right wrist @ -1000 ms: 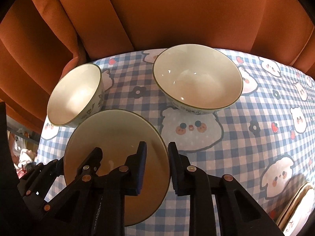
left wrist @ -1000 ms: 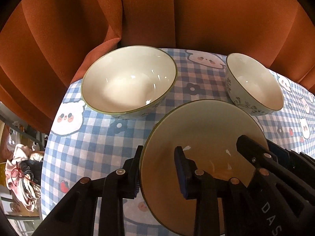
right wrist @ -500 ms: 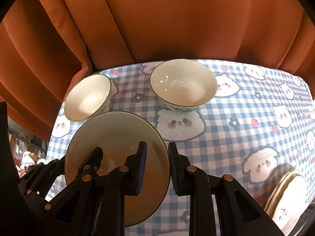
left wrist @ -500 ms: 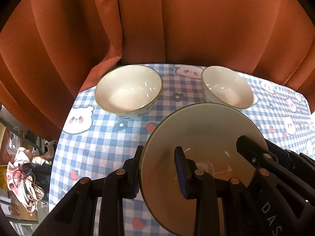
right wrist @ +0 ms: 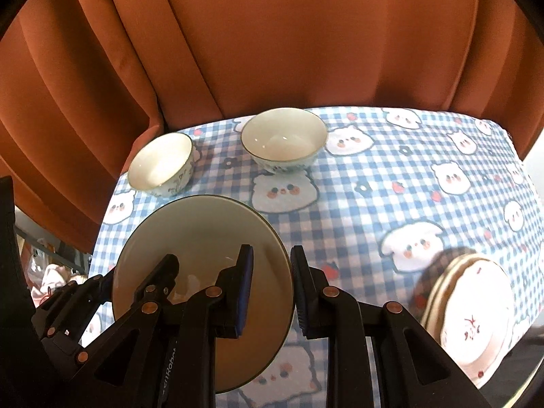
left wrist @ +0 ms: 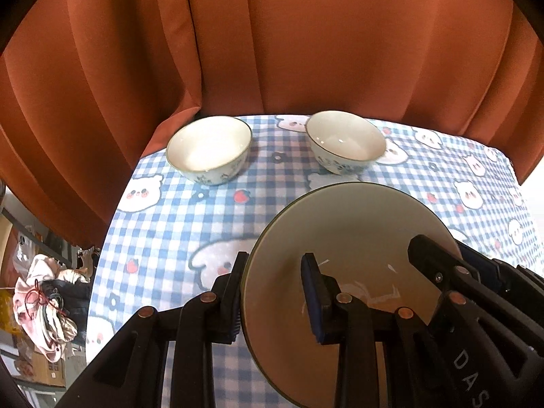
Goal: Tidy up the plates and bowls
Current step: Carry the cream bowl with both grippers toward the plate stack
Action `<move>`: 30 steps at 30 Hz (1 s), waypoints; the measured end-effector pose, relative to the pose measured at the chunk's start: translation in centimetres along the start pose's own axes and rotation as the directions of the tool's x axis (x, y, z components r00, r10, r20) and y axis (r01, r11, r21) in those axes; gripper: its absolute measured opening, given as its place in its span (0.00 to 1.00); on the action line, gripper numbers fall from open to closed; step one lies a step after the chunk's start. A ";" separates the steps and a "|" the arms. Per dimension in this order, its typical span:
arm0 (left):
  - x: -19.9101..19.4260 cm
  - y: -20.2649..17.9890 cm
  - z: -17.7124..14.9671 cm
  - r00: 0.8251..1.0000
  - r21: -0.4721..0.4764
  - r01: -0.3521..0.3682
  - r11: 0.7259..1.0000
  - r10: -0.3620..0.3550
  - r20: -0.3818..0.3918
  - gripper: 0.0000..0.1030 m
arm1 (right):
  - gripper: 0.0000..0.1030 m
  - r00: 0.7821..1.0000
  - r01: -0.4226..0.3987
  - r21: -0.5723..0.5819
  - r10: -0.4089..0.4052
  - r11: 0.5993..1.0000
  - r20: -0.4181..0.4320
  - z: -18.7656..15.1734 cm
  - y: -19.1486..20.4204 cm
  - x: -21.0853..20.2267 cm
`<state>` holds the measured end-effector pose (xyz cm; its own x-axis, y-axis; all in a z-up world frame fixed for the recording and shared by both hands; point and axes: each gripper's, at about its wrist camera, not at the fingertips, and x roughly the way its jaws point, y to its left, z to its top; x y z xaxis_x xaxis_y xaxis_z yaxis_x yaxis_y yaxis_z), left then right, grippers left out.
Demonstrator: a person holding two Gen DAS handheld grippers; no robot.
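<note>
Left wrist view: the left gripper (left wrist: pixel 273 294) has its fingers (left wrist: pixel 311 297) clamped over the left rim of a round cream ceramic plate with a dark edge (left wrist: pixel 350 238), lower centre-right of frame, one finger under the rim and one on the inner face. The right gripper (left wrist: pixel 438 265) bites the plate's right rim at lower right. The plate is held tilted above the blue-and-white checked worktop cloth with bear prints (left wrist: pixel 176 224). Two cream bowls with blue floral outsides stand upright at upper centre: left bowl (left wrist: pixel 209 149), right bowl (left wrist: pixel 345 141), well apart. Rust-orange curtain (left wrist: pixel 272 40) behind.

Right wrist view: right gripper (right wrist: pixel 272 289) fingers (right wrist: pixel 244 282) closed narrowly on the plate (right wrist: pixel 200 234) rim, lower left. Left gripper (right wrist: pixel 142 278) holds the opposite rim. A stack of patterned plates (right wrist: pixel 476 312) rests at lower right.
</note>
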<state>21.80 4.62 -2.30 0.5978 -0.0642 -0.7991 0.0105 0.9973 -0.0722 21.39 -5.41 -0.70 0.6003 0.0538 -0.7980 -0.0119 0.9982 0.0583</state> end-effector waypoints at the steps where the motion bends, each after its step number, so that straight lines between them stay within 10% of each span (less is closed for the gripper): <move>1: -0.1 -0.2 -0.3 1.000 0.001 -0.002 1.000 0.002 0.000 0.29 | 0.25 1.000 0.001 -0.001 -0.001 1.000 0.001 -0.4 -0.3 -0.4; 30: 1.7 -7.0 -9.4 0.991 -0.057 -0.052 0.997 0.045 -0.123 0.29 | 0.25 0.993 -0.029 -0.100 0.017 0.995 -0.117 -8.8 -7.9 0.7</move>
<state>15.25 -2.83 -8.78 0.4949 -0.0232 -0.8687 -0.0663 0.9957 -0.0643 14.85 -13.01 -7.05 0.5019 0.0738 -0.8618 -0.1091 0.9938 0.0215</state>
